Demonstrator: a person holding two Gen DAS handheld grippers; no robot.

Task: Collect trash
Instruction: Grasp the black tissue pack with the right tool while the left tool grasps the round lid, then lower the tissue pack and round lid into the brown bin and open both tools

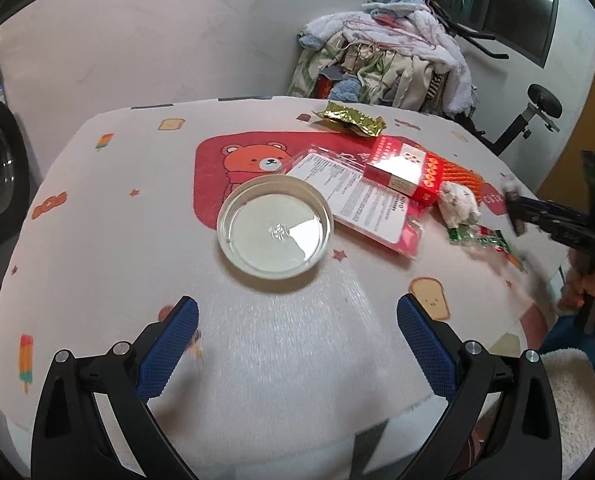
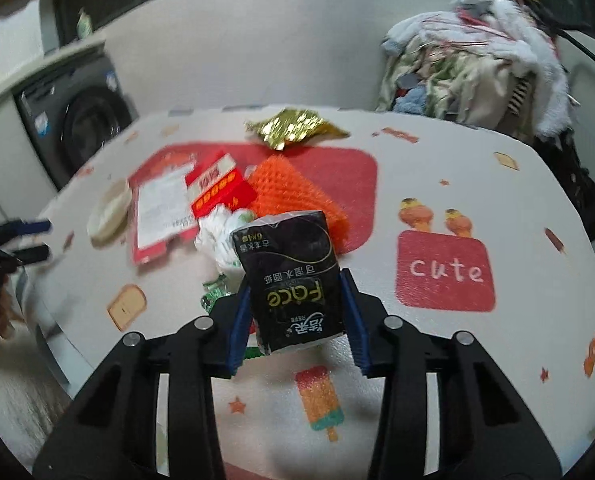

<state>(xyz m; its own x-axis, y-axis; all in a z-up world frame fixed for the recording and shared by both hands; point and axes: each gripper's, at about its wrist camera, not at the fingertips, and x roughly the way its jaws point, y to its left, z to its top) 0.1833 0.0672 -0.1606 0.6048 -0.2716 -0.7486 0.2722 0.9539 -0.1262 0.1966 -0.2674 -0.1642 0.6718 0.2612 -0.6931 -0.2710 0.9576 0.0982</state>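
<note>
Pinching a black tissue packet (image 2: 293,280) printed "Face" between blue ribbed pads, right claw (image 2: 295,312) clamped on its sides above a table (image 2: 437,184) with a "cute" patch. Ahead of it: crumpled white wad (image 2: 217,236), orange knobbly mesh (image 2: 293,192), red carton (image 2: 217,190), gold foil wrapper (image 2: 293,128). Spread wide with nothing held, left claw (image 1: 297,334) low over the cloth, clear round dish (image 1: 275,234) just ahead. Laundry pile (image 1: 389,52) beyond the far edge.
</note>
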